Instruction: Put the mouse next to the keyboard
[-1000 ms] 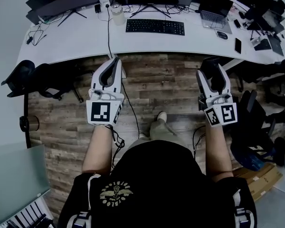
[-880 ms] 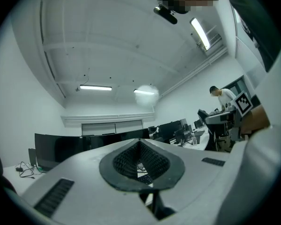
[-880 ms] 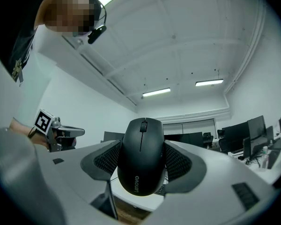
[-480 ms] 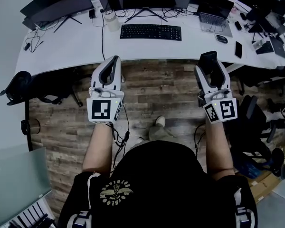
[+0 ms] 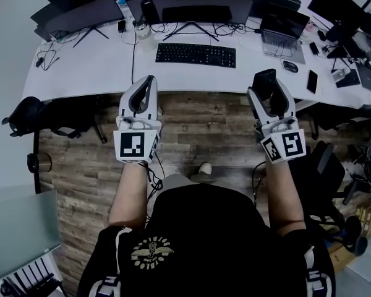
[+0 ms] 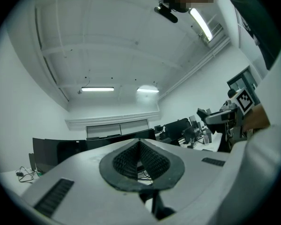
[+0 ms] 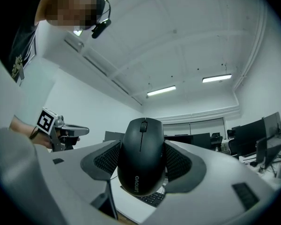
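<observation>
You have stepped closer to the desk (image 5: 99, 67) in the last second, and your right gripper (image 5: 269, 90) has come up toward its front edge. That gripper holds the black mouse (image 7: 141, 163): its 2 jaws stand wide apart and press on the mouse's 2 sides, with the wheel end pointing away from you. Your left gripper (image 6: 139, 149) has its jaws pressed together with nothing in them, and it hangs over the wood floor (image 5: 198, 122) just in front of the desk. So the mouse is up in the air, not on the desk yet. I think you are in the carry step, with the pick done and the put-down to come. The keyboard (image 5: 196, 54) lies flat on the desk, ahead and a little left of your right gripper. Next, you need to reach out over the desk edge and bring the mouse down onto the bare white spot just right of the keyboard, then let go. Watch out for the other mouse (image 5: 290, 66) by the laptop (image 5: 283, 34), farther right.
</observation>
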Action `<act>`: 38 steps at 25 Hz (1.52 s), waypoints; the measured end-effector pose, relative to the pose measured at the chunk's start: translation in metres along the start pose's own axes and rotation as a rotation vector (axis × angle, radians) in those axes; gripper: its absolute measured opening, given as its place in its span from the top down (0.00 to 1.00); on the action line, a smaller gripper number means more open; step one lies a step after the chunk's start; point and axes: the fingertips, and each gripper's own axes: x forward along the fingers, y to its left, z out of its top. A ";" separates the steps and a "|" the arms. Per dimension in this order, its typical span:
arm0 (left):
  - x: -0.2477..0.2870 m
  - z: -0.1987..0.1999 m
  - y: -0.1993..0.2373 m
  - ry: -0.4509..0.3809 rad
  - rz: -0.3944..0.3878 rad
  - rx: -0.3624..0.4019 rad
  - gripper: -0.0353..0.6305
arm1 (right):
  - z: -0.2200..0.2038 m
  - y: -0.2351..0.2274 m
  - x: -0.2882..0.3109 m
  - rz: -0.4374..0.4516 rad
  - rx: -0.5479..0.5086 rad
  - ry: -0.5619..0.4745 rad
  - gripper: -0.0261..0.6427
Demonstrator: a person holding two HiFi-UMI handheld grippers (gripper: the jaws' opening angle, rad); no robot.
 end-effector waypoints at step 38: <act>0.182 -0.069 0.077 0.060 -0.046 -0.054 0.95 | -0.042 -0.089 0.158 -0.067 0.030 0.060 0.53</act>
